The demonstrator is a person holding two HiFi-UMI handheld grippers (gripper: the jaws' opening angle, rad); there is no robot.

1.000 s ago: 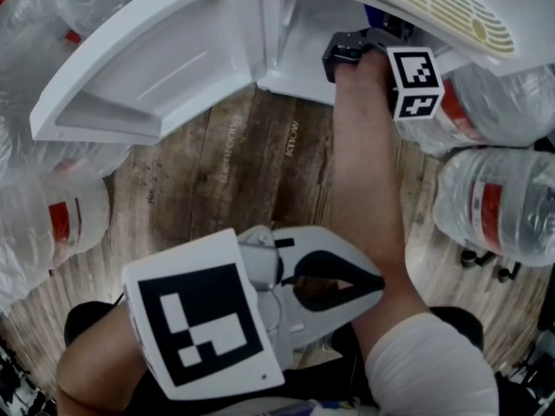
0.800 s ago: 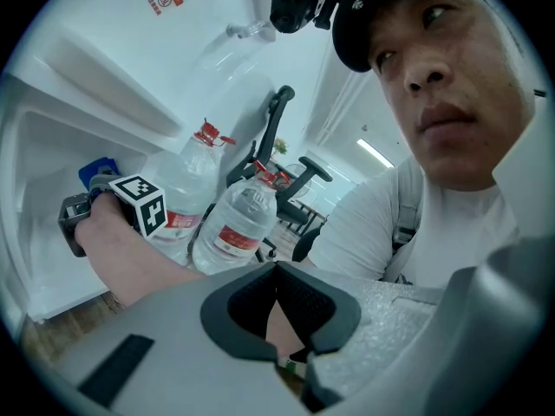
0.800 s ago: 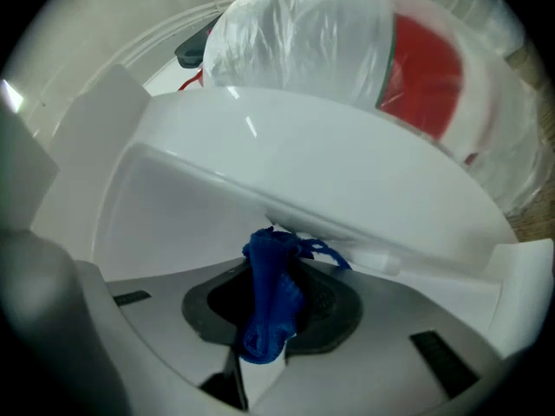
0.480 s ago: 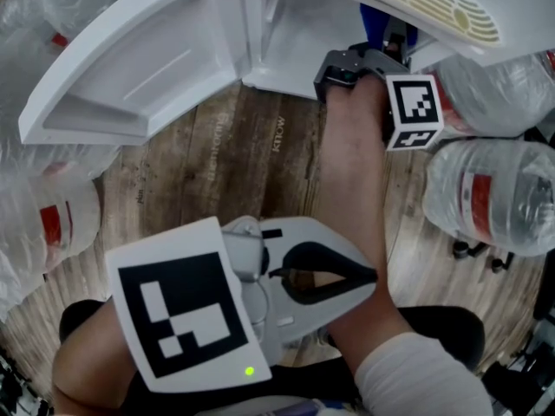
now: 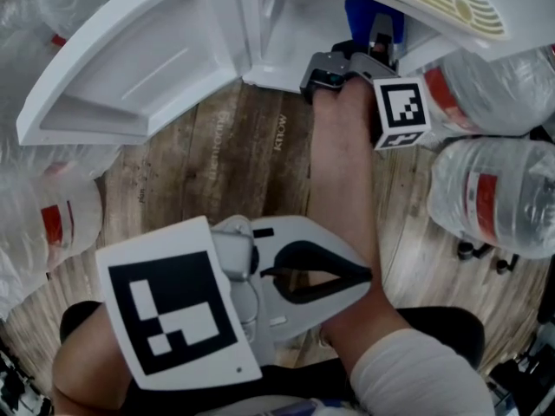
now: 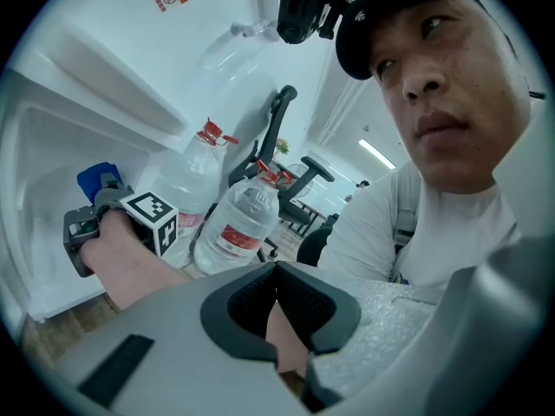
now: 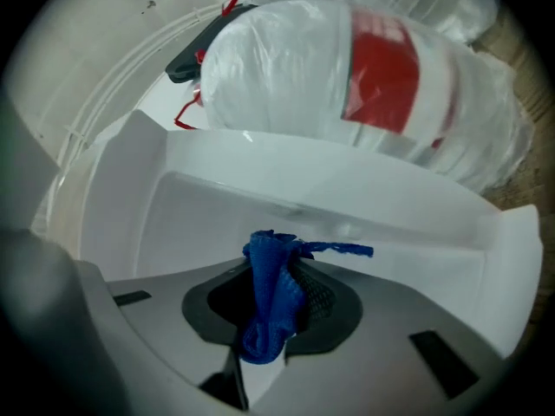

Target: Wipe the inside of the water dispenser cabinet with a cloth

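Our right gripper (image 7: 274, 317) clamps a crumpled blue mesh cloth (image 7: 269, 284) before the white plastic dispenser cabinet (image 7: 286, 189), while our left gripper (image 6: 276, 306) has its jaws together, empty.

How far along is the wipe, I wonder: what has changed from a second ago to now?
The right gripper, shut on the crumpled blue mesh cloth, seems to have slid slightly left at the white plastic cabinet opening, so more cloth shows in the head view. Nothing was grasped or released. The left gripper stayed shut and empty near the lap; the open white door and the clear water bottles did not move.
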